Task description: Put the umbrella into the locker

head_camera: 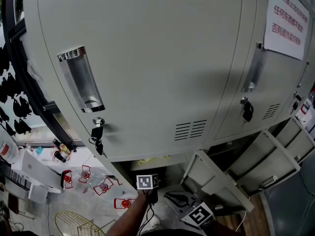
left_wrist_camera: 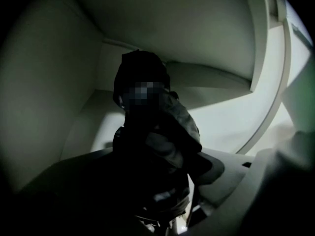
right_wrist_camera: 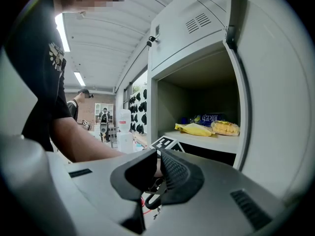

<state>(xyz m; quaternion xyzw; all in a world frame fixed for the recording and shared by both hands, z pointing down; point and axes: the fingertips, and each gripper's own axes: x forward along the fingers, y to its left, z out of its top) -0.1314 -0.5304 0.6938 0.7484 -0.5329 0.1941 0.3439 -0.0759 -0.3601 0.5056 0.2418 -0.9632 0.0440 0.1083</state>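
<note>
The dark folded umbrella [left_wrist_camera: 170,127] stands inside a pale grey locker compartment [left_wrist_camera: 221,117], leaning toward the back wall. My left gripper [left_wrist_camera: 160,173] reaches into that compartment with the umbrella's lower part between its wide jaws; the right finger [left_wrist_camera: 214,167] stands just off the fabric and the left one is lost in shadow. In the head view only its marker cube [head_camera: 146,182] shows, at the mouth of a low locker. My right gripper [right_wrist_camera: 158,173] hangs outside with its pads together and nothing in them; its cube [head_camera: 199,214] is at the lower right.
Tall grey locker doors [head_camera: 147,68] with handles and keys fill the head view. Low doors [head_camera: 216,183] stand swung open. A shelf above holds yellow snack packets [right_wrist_camera: 197,129]. A gold wire basket [head_camera: 74,225] and red items [head_camera: 103,186] lie on the floor at left. A person's arm [right_wrist_camera: 83,144] crosses the right gripper view.
</note>
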